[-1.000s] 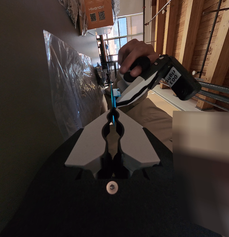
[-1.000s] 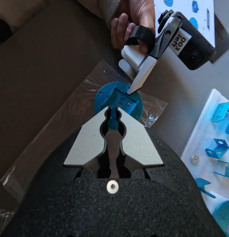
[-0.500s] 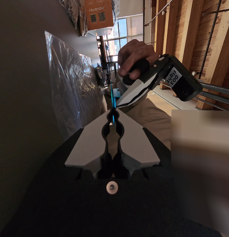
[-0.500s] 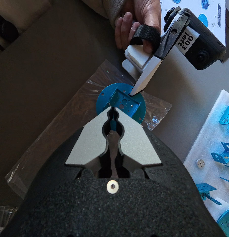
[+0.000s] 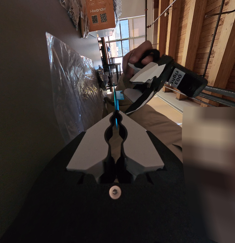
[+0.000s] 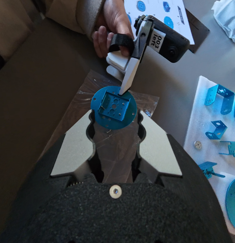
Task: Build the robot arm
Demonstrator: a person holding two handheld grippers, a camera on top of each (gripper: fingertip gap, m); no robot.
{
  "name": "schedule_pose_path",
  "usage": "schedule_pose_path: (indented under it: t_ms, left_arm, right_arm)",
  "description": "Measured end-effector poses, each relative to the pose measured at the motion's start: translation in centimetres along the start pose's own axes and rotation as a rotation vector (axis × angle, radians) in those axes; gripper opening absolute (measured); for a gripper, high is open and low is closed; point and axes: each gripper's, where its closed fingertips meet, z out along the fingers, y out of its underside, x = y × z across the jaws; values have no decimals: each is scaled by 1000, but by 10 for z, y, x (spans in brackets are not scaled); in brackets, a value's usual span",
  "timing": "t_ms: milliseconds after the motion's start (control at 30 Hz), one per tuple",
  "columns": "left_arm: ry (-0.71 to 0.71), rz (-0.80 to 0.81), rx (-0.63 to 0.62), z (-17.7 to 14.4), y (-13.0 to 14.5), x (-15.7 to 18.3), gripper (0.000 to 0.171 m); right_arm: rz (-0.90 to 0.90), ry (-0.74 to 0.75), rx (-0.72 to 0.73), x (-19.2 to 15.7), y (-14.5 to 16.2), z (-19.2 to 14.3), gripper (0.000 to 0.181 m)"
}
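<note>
The left gripper (image 5: 116,114) is clamped on the rim of a blue disc (image 6: 113,107), holding it on edge above a clear bag (image 6: 114,138) on the bench (image 6: 35,92). A square bracket (image 6: 113,108) sits on the disc's face (whether fastened, I cannot tell). The right gripper (image 6: 115,118) stands wide apart just beside the disc, touching nothing. More blue brackets (image 6: 219,100) lie on white foam (image 6: 196,118), well apart.

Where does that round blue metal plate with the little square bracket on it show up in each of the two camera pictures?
Left wrist view: the round blue plate appears edge-on, a thin blue line just above centre, clamped between the left gripper fingertips.
Right wrist view: it faces the camera just above centre, between the open right gripper fingertips and untouched by them.
Shared landmark: the clear plastic bag behind the plate.
</note>
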Motion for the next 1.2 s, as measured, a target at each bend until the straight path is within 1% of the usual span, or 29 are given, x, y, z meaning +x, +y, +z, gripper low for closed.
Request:
schedule_pose_path:
  t_ms: [67, 167, 200, 333, 500, 567, 667, 767, 833, 900, 1000, 1067, 1133, 1200]
  left_arm:
    - [0, 0, -1, 0, 0, 0, 0]
    - [0, 1, 0, 0, 0, 0, 0]
    - [1, 1, 0, 0, 0, 0, 0]
    - [-3, 4, -1, 1, 0, 0, 0]
    - [-5, 6, 1, 0, 0, 0, 0]
    - [-3, 5, -2, 1, 1, 0, 0]
    - [0, 5, -10, 2, 2, 0, 0]
    - [1, 8, -15, 2, 3, 1, 0]
    - [10, 7, -39, 4, 6, 2, 0]
    - [10, 13, -58, 6, 9, 2, 0]
    - [14, 10, -69, 6, 11, 3, 0]
    - [14, 8, -65, 5, 10, 3, 0]
    - [14, 5, -59, 5, 9, 2, 0]
    - [12, 3, -54, 4, 8, 2, 0]
  right_arm:
    - [24, 53, 3, -1, 3, 5, 62]
    - [21, 97, 28, -5, 3, 12, 48]
    - [27, 107, 45, -5, 2, 13, 46]
    - [38, 121, 69, -7, 0, 12, 46]
    - [94, 163, 119, -4, -9, 5, 45]
    - [76, 169, 139, -10, -16, 1, 31]
    - [-5, 160, 102, -16, -14, 0, 28]
    - [-46, 65, 50, -22, -8, -1, 7]
    - [-119, -4, 66, -23, -13, -5, 10]
    - [-177, -56, 62, -22, -15, -9, 6]
    - [-202, -214, -7, -25, -10, -4, 7]
    - [-201, -333, -57, -30, -6, 1, 15]
    - [-224, -393, -127, -32, 2, 8, 16]
    - [-249, -418, -142, -33, 2, 13, 15]
